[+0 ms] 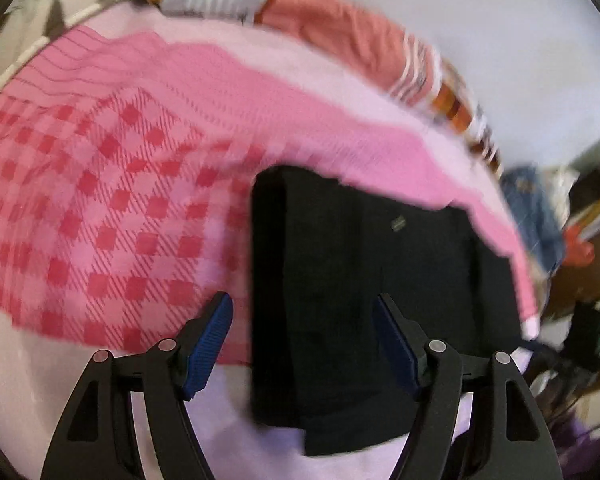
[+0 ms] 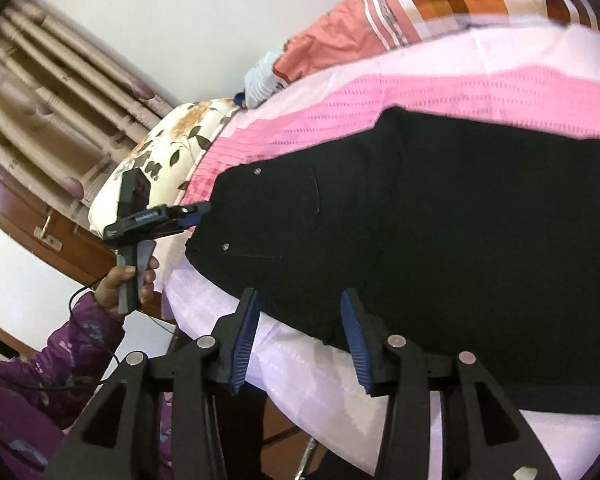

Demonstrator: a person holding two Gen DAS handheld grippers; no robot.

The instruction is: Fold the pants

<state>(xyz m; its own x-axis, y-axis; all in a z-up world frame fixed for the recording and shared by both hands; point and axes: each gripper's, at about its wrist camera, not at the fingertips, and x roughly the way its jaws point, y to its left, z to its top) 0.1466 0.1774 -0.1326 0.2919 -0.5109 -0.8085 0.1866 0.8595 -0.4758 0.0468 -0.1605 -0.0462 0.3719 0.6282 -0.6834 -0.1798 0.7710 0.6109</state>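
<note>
Black pants lie flat on the bed, apparently folded into a long dark panel. In the right wrist view the pants show a pocket seam and two rivets at their left end. My left gripper hovers open over the near left edge of the pants, with nothing pinched. From the right wrist view, the left gripper sits just at the pants' left end, held by a person's hand. My right gripper stands open at the pants' near edge; the cloth's hem lies between its fingers, and the pads do not press on it.
A pink checked blanket and a pale sheet cover the bed. A floral pillow lies at the left end. Salmon and checked bedding is piled along the far side. The bed's near edge drops off below my right gripper.
</note>
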